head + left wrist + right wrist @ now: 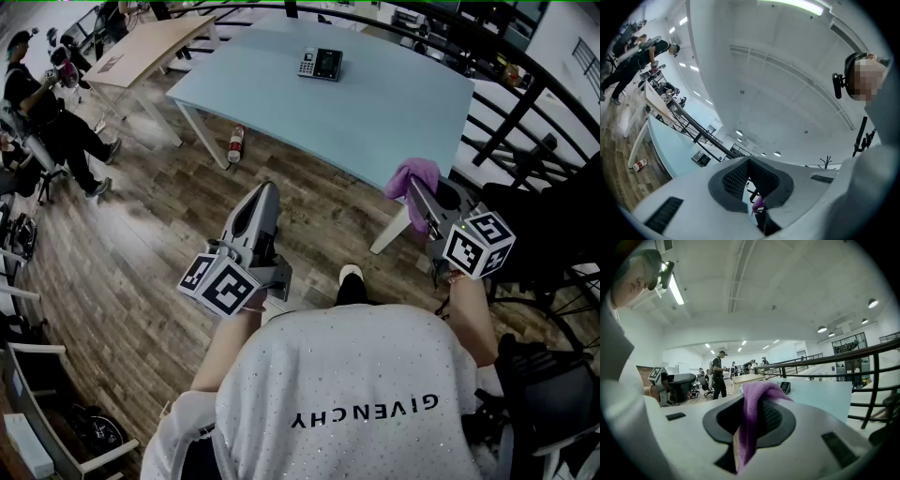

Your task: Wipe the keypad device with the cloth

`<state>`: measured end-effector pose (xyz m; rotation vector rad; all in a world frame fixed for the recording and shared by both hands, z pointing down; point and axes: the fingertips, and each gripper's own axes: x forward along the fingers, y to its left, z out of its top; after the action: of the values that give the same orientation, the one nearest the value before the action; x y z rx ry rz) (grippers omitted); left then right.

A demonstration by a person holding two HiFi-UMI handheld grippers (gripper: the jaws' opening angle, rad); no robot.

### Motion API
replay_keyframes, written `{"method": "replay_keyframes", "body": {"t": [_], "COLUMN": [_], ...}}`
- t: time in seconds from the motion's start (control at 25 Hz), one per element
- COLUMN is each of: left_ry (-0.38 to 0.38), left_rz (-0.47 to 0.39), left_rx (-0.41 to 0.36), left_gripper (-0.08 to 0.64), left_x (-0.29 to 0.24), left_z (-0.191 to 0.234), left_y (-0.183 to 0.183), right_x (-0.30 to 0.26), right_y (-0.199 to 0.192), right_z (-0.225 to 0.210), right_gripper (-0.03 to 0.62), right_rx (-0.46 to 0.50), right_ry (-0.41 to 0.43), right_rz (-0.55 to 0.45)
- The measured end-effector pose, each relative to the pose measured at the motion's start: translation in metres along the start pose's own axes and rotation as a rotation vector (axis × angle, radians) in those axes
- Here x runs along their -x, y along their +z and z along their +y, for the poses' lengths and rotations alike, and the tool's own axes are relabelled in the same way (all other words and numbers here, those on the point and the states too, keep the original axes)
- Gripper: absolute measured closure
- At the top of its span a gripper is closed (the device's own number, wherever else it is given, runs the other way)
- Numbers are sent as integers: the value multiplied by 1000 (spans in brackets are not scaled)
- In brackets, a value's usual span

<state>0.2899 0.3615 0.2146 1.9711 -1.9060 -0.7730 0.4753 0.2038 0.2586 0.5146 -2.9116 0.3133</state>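
Now our right gripper pinches the soft, light cloth by its fold, while our left gripper is closed empty.

A pale blue counter stands ahead of the left fingers and right fingers, a keypad device near its far edge. A bottle lies on the wooden floor beyond the left fingers.

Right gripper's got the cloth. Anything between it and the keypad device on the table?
Nothing visible. The right gripper is shut on the purple cloth just off the table, and only bare tabletop lies between it and the keypad device at the far side. The bottle on the floor is well left of that line.
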Motion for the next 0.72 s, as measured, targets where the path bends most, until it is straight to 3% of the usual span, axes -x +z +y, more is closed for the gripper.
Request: {"method": "replay_keyframes", "body": {"t": [0.4, 0.72], "left_ry": [15, 37], "left_rz": [0, 2], "left_rx": [14, 5], "left_gripper": [555, 555], "left_x": [-10, -62], "left_z": [31, 82], "left_y": [6, 19], "right_x": [-32, -97], "right_y": [-1, 22], "right_z": [-8, -50], "right_gripper": [532, 531], "right_rx": [11, -7], "right_ry": [-5, 2], "right_rz": [25, -10]}}
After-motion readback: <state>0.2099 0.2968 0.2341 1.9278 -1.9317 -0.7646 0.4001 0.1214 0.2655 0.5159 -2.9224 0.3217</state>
